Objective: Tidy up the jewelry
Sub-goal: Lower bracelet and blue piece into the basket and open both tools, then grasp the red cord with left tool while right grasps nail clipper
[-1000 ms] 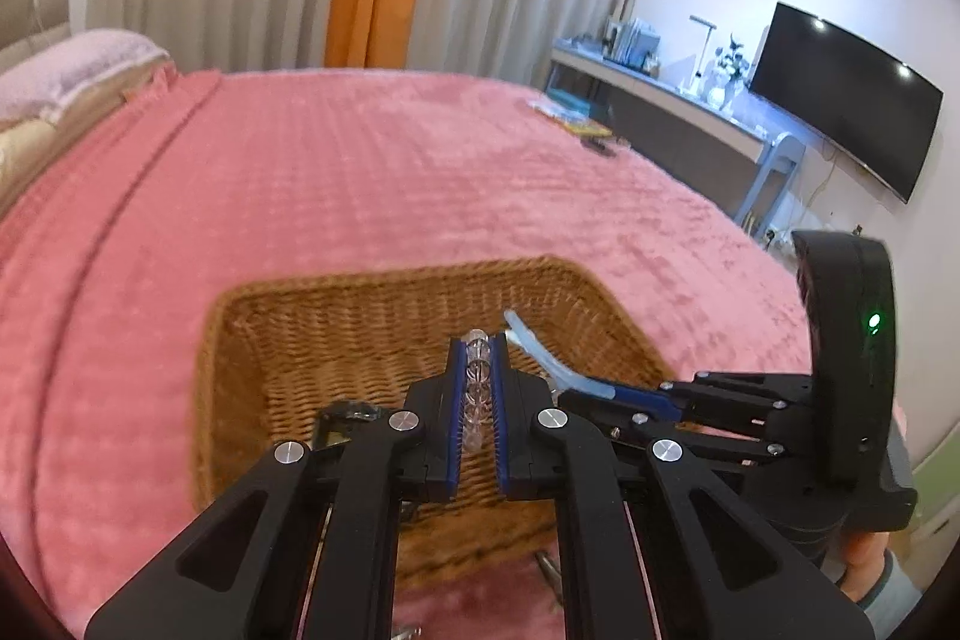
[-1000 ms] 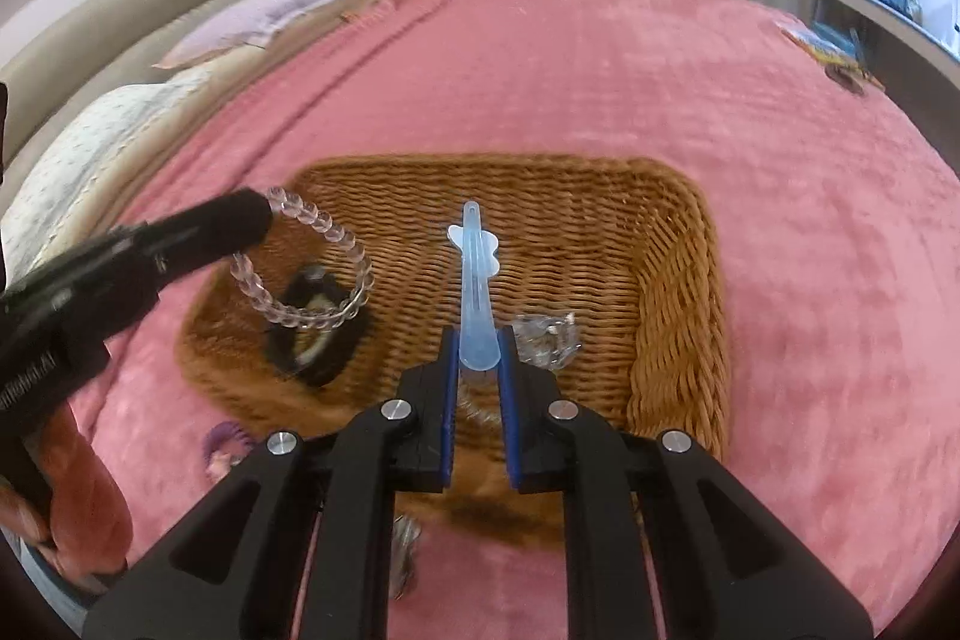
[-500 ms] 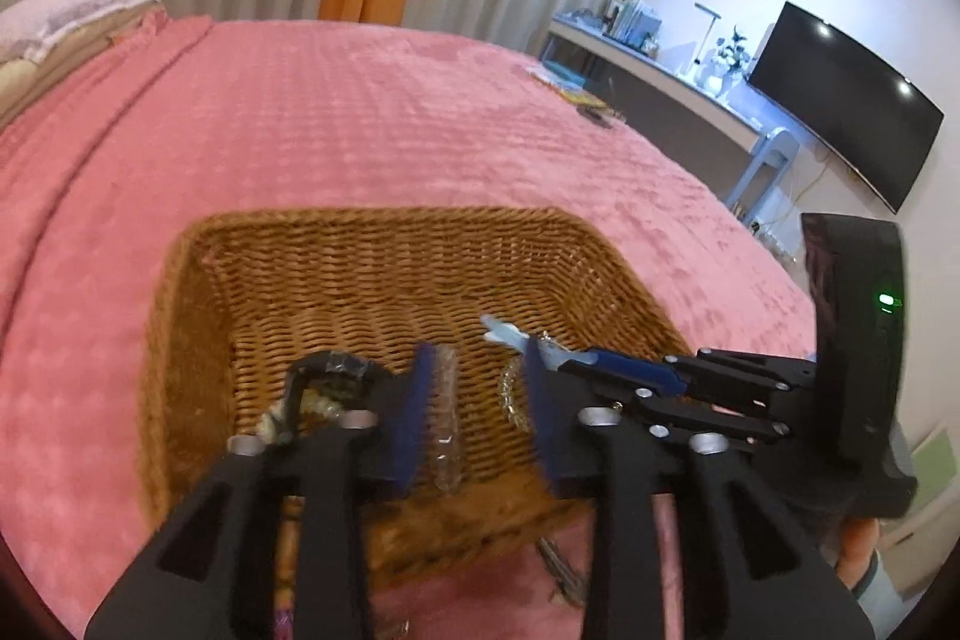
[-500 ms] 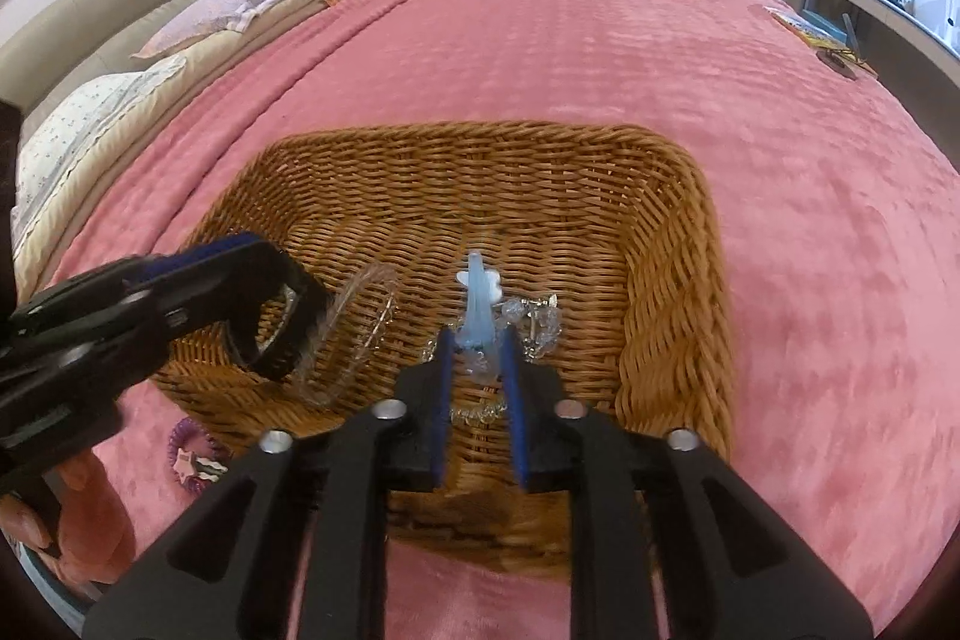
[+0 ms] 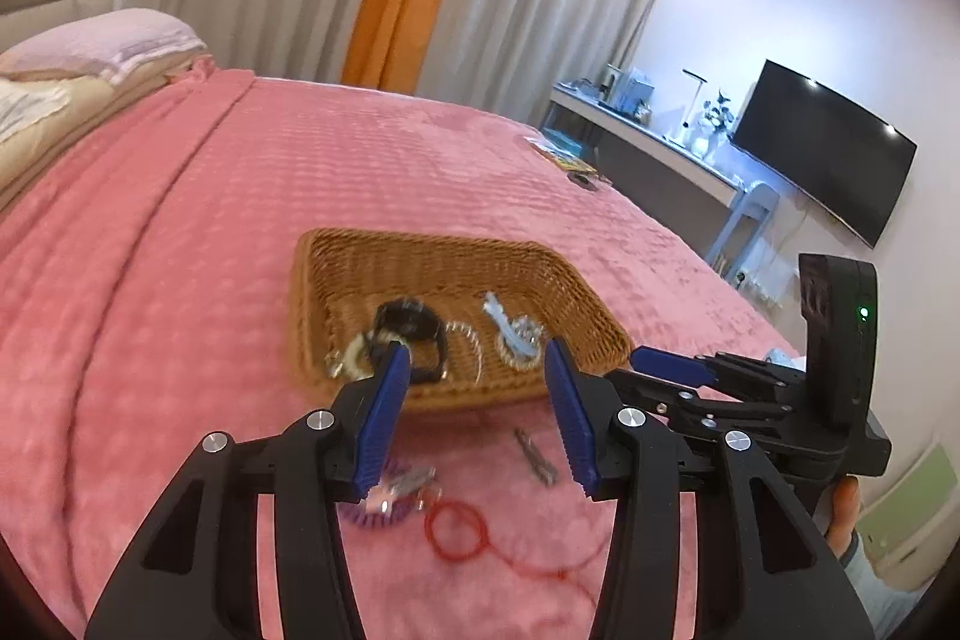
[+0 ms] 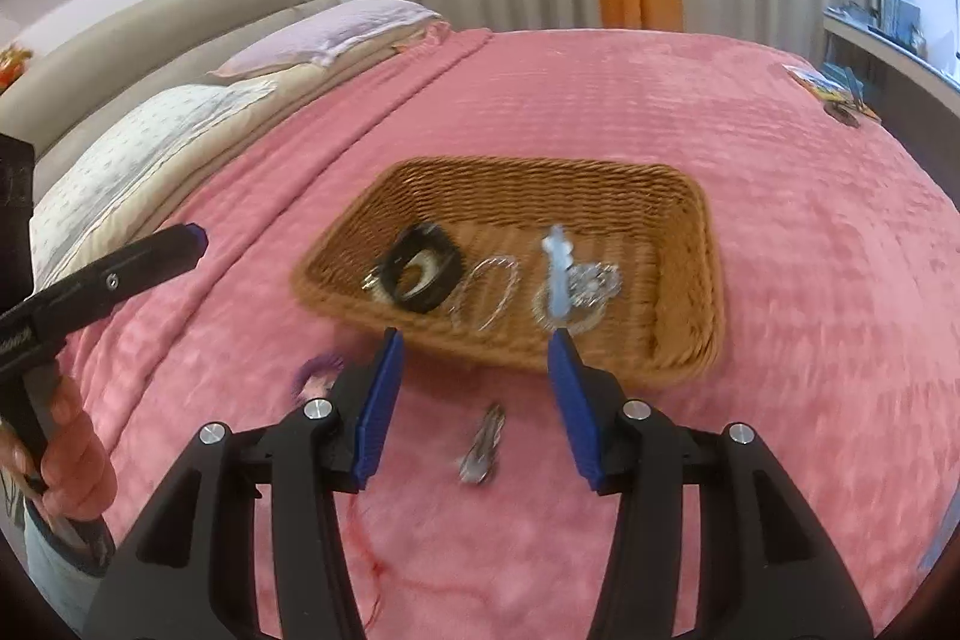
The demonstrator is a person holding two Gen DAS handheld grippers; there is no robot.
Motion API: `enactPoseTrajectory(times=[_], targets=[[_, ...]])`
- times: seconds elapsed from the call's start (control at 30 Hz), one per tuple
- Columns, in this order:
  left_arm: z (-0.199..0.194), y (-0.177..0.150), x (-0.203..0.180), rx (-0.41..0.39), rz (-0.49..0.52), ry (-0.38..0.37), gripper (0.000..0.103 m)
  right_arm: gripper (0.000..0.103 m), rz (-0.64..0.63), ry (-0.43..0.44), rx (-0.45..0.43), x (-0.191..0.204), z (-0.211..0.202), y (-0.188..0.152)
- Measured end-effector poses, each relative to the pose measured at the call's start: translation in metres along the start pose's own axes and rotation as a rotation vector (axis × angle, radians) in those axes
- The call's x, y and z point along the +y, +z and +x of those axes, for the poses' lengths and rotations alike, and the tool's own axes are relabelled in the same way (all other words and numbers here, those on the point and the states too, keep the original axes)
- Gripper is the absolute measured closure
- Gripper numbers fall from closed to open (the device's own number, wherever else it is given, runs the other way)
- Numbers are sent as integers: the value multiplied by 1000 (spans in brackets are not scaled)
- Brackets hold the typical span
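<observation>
A wicker basket sits on the pink bed. Inside lie a black bracelet, a clear bead bracelet, a pale blue hair clip and silver jewelry. My left gripper is open and empty, in front of the basket. My right gripper is open and empty, also in front of it. On the blanket lie a silver clip, a purple coil tie and a red cord.
The pink blanket covers the bed. Pillows lie at the headboard. A desk with a TV stands to the right of the bed. Small items lie at the far right of the bed.
Both grippers opened, dropping the bead bracelet and the blue hair clip into the basket. Both have pulled back from the basket, bringing the blanket in front of it into view.
</observation>
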State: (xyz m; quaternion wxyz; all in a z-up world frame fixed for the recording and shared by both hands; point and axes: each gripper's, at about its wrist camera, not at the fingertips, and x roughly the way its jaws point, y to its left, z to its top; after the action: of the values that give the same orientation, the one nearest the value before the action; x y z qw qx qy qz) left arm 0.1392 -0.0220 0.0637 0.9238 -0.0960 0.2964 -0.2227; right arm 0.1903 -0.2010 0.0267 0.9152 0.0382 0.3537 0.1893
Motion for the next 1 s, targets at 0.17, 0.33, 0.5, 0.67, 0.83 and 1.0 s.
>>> enactPoseTrajectory(times=[0.17,0.33,0.5,0.67,0.83,1.0], targets=[[-5,-29,13,40,-55,20,58,57,-14,0,32,15,2,-25],[8,-58,26,122,-113,16,58,57,16,-9,71,11,20,-46],[37,-80,25,215,-115,39,65,60,48,-6,106,1,38,-61],[62,-94,26,260,-99,108,65,60,31,-33,109,1,43,-72],[73,-99,24,288,-77,147,68,60,-33,-92,127,14,55,-76],[77,-101,21,298,-51,175,71,71,4,-109,162,7,70,-67]])
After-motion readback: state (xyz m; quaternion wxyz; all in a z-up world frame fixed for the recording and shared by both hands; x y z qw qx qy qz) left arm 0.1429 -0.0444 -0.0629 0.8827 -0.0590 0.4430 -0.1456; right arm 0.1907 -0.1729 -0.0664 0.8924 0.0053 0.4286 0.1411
